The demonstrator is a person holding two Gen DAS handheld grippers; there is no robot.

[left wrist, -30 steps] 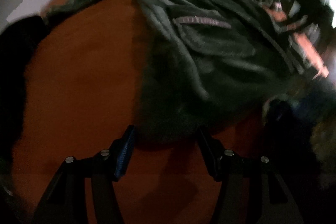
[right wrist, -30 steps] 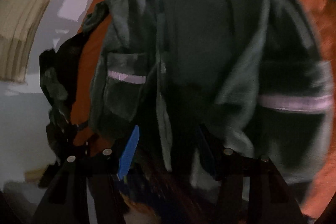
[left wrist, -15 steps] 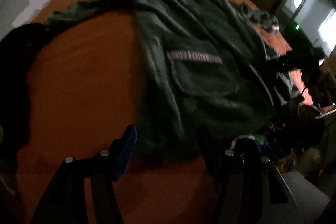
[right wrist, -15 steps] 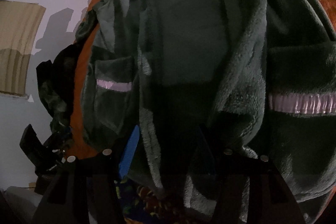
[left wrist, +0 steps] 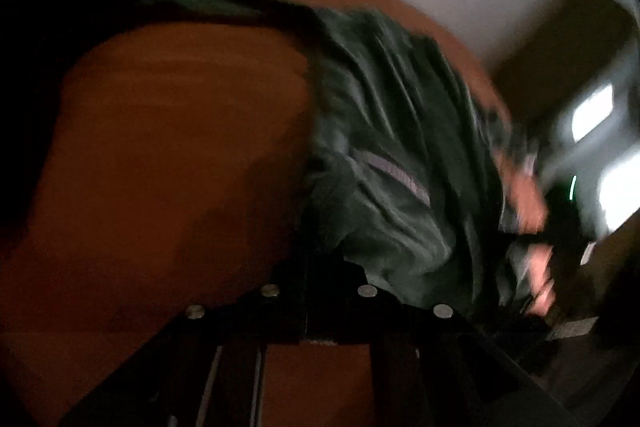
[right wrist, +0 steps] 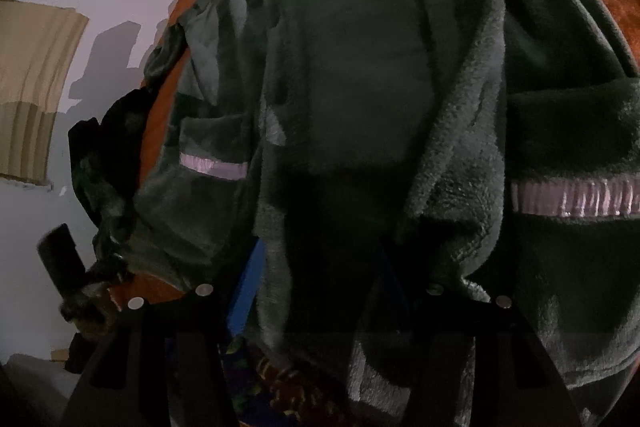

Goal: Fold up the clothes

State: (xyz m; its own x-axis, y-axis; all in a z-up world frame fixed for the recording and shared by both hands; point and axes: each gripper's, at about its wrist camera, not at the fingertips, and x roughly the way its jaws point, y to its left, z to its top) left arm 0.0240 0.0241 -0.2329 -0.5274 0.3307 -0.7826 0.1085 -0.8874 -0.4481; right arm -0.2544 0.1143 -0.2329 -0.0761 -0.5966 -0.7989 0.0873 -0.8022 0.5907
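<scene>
A dark green fleece robe (left wrist: 392, 131) with pink-striped pockets (left wrist: 396, 175) lies spread on an orange bed cover (left wrist: 180, 147). In the left wrist view my left gripper (left wrist: 320, 263) is closing, its jaws nearly together on the robe's near hem. In the right wrist view the robe (right wrist: 352, 67) fills the frame, with one striped pocket (right wrist: 212, 165) on the left and another (right wrist: 576, 197) on the right. My right gripper (right wrist: 320, 267) stands open with a thick fold of the robe hanging between its fingers. The blue pad (right wrist: 252, 287) shows beside the fabric.
A black garment (right wrist: 104, 167) is heaped at the bed's edge near a white wall (right wrist: 100, 7) and a beige curtain (right wrist: 32, 87). Patterned cloth (right wrist: 280, 387) lies below the right gripper. In the left wrist view, bright windows (left wrist: 592, 115) show at the right.
The left gripper's jaws went from wide apart to nearly together on the robe's hem, and the hand rolled and rose. The right gripper's view has hardly changed.
</scene>
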